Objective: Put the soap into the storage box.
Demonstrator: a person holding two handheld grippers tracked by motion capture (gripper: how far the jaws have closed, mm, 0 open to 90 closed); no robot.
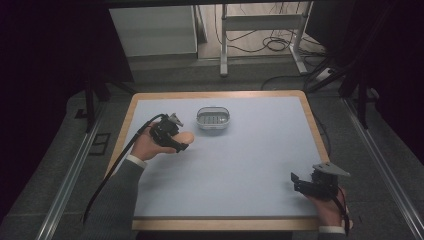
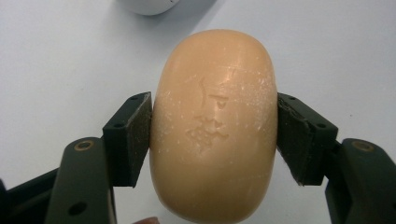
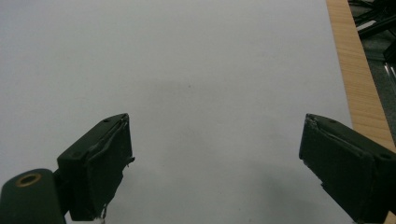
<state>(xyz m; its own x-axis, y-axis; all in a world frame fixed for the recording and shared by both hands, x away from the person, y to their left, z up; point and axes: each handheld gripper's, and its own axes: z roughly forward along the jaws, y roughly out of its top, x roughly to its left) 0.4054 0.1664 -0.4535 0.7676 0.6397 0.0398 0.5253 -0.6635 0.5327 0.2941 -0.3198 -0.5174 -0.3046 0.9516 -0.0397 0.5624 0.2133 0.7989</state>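
A peach-coloured oval bar of soap [image 2: 215, 126] is clamped between the two black pads of my left gripper [image 2: 214, 135], which press on its long sides. In the high view the left gripper [image 1: 184, 142] holds the soap [image 1: 186, 138] over the left middle of the table, a short way left of and below a small grey soap dish [image 1: 213, 119]. My right gripper [image 1: 296, 181] rests near the table's front right corner, its jaws wide apart. The right gripper [image 3: 215, 163] has nothing but bare table between its pads.
The white table top [image 1: 240, 165] has a wooden rim [image 1: 220, 224]. A white rim of the dish [image 2: 149, 5] shows at the top of the left gripper view. Beyond the table stand a metal frame [image 1: 260, 35] and loose cables on the floor.
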